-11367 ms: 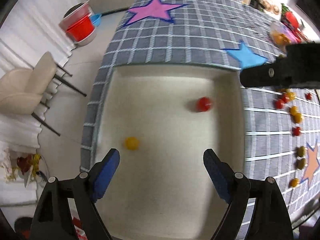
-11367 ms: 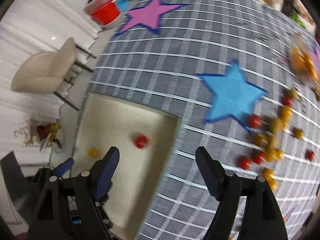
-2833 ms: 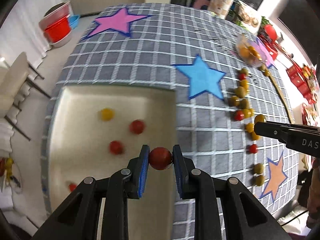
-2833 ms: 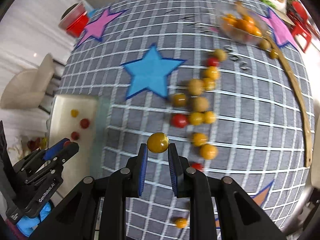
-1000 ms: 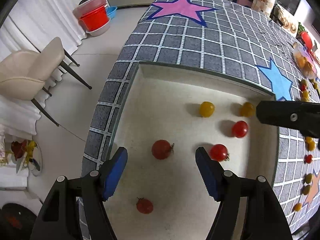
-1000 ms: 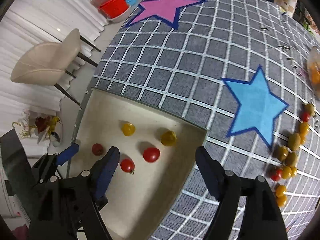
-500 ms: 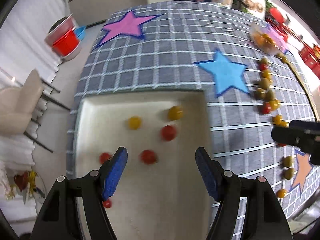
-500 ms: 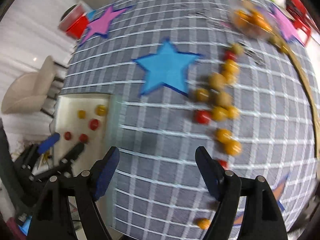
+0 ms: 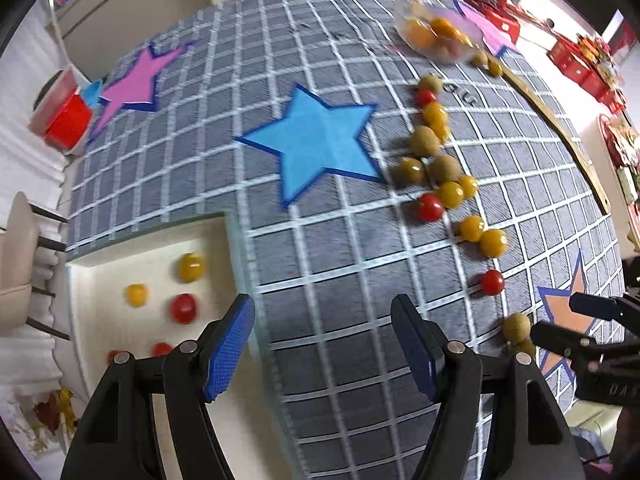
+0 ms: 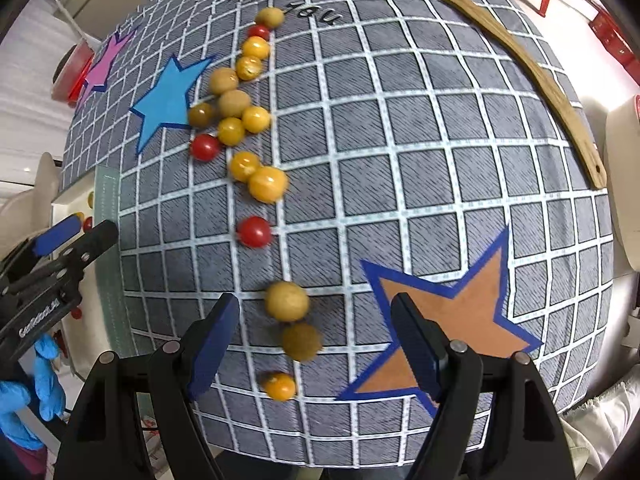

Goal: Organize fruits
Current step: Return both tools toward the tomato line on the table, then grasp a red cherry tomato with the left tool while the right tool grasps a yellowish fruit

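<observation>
Left gripper (image 9: 324, 344) jaws spread, empty, beside cream tray (image 9: 92, 276) holding tomatoes, right gripper (image 10: 316, 344) jaws spread over olive-brown fruit (image 10: 301, 341), orange star (image 10: 452, 328) beside it only in right view

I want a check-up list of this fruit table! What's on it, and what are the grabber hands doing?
Surface: grey checked tablecloth with coloured stars.
Job's things: red and yellow cherry tomatoes strung loosely across the cloth; several more in the cream tray.
Clutter: clear bowl of fruit; curved wooden strip.
Grippers: left gripper open and empty; right gripper open above two olive-brown round fruits.
Cables: nothing seen.
Surroundings: beige chair, red tub on the floor.
</observation>
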The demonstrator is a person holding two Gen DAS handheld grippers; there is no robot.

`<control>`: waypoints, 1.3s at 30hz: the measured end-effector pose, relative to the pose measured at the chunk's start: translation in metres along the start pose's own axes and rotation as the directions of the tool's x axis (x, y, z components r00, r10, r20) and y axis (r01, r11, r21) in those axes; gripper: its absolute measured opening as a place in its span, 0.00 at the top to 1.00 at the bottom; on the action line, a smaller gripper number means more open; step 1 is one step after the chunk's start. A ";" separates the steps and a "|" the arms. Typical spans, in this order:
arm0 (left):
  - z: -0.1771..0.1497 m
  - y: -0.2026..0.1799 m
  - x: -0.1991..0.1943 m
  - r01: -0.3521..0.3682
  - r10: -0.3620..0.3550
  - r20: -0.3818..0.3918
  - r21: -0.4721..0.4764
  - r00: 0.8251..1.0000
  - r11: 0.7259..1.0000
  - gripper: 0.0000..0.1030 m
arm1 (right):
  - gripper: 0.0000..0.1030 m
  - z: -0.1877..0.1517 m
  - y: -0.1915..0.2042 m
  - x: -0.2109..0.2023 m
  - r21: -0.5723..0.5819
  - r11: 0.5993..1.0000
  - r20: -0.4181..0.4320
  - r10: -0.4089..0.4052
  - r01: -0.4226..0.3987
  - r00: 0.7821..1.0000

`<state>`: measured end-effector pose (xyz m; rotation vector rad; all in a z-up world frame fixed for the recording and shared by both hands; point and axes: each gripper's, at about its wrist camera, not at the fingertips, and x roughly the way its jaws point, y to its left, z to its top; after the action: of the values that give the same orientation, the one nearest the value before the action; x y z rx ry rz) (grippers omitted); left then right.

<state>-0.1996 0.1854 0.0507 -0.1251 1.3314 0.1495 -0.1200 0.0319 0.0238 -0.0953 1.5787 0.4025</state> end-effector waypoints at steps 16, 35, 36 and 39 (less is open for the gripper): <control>0.045 -0.041 0.043 0.056 -0.058 -0.025 -0.040 0.998 0.998 0.30 | 0.30 -0.005 0.010 0.022 -0.085 0.996 -0.033 0.020 -0.023 0.999; 0.062 -0.080 0.066 0.033 -0.033 -0.027 -0.010 0.999 0.999 0.62 | 0.66 0.000 0.028 0.035 -0.129 0.992 -0.034 0.005 -0.010 0.999; 0.062 -0.081 0.065 0.034 -0.034 -0.025 -0.006 0.999 0.999 0.65 | 0.71 0.001 0.029 0.036 -0.131 0.991 -0.041 0.011 -0.017 0.999; 0.063 -0.073 0.057 0.071 -0.071 -0.026 -0.016 0.997 0.997 0.74 | 0.71 -0.001 0.033 0.037 -0.140 0.990 -0.039 0.011 -0.017 0.999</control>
<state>-0.1135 0.1266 0.0108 -0.1876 1.3502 0.0981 -0.1335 0.0694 -0.0063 -0.2011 1.5879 0.5257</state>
